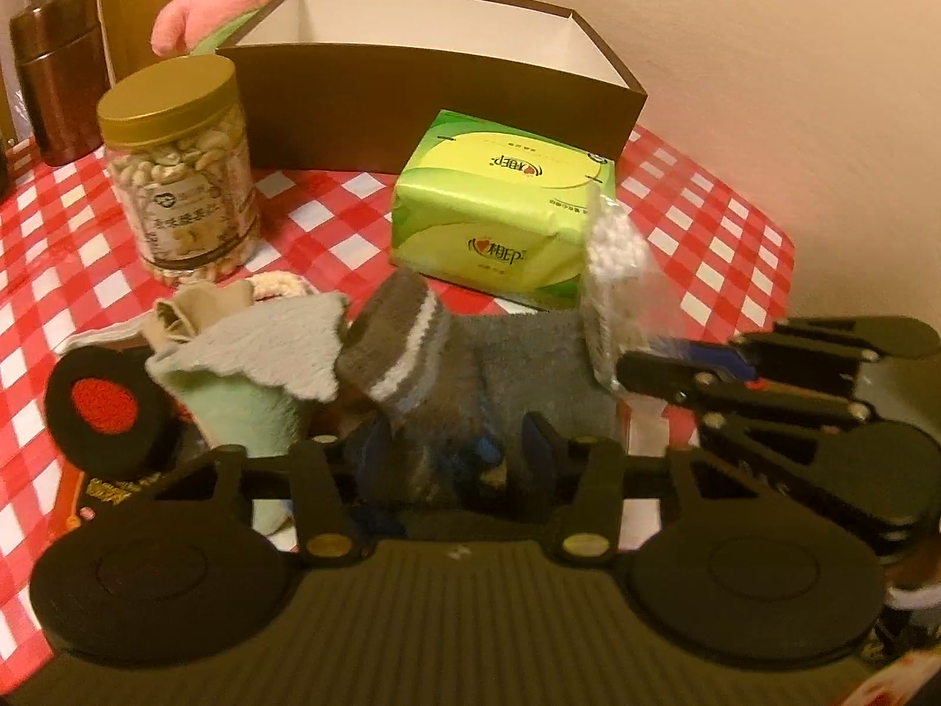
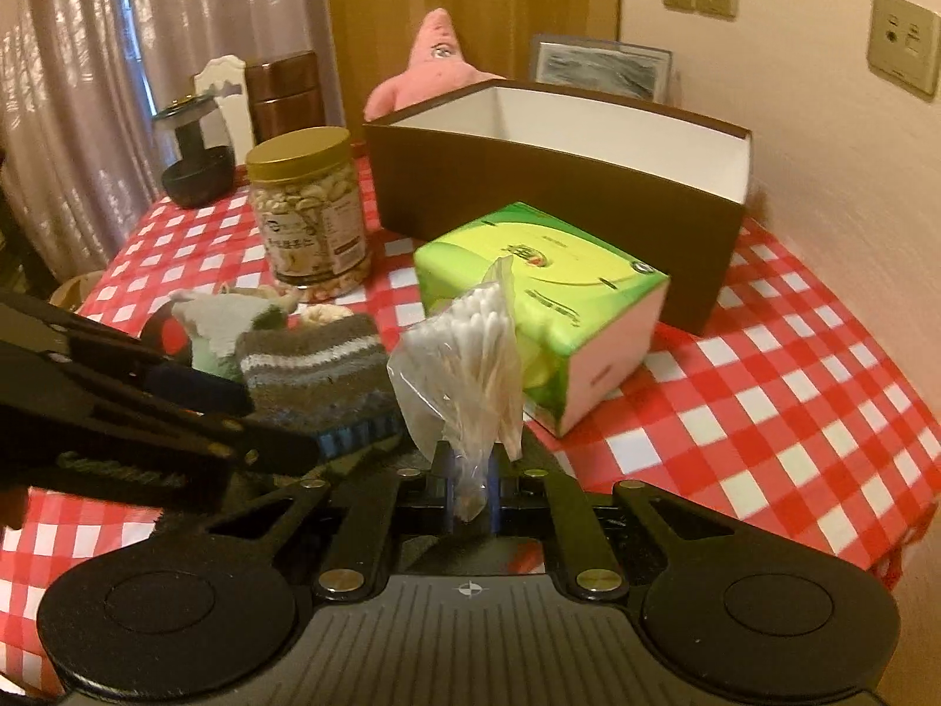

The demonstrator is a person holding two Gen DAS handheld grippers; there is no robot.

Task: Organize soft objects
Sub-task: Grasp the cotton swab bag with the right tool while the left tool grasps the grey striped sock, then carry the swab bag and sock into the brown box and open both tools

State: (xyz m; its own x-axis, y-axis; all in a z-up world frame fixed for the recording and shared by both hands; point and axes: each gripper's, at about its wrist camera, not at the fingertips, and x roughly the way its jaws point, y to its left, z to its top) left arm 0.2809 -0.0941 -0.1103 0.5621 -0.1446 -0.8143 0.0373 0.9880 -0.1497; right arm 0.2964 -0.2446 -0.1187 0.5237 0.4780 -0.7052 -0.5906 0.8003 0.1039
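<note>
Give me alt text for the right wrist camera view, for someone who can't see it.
The right tool pinches a clear bag of cotton swabs above a red checked tablecloth. Beyond are a green tissue pack, an open brown box and a nut jar.

A clear bag of cotton swabs point(image 2: 470, 353) is clamped at its lower end by the right gripper point(image 2: 470, 491), whose jaws are closed on the plastic. Just to the left, a grey striped sock point(image 2: 314, 368) is seen beside the left gripper point(image 2: 235, 412), with a pale green cloth point(image 2: 220, 323) behind it. On the red checked tablecloth point(image 2: 764, 400) farther off, a green tissue pack point(image 2: 541, 300), a gold-lidded jar of nuts point(image 2: 309, 212), an open brown box point(image 2: 559, 176) and a pink starfish plush point(image 2: 429, 67) are found.
</note>
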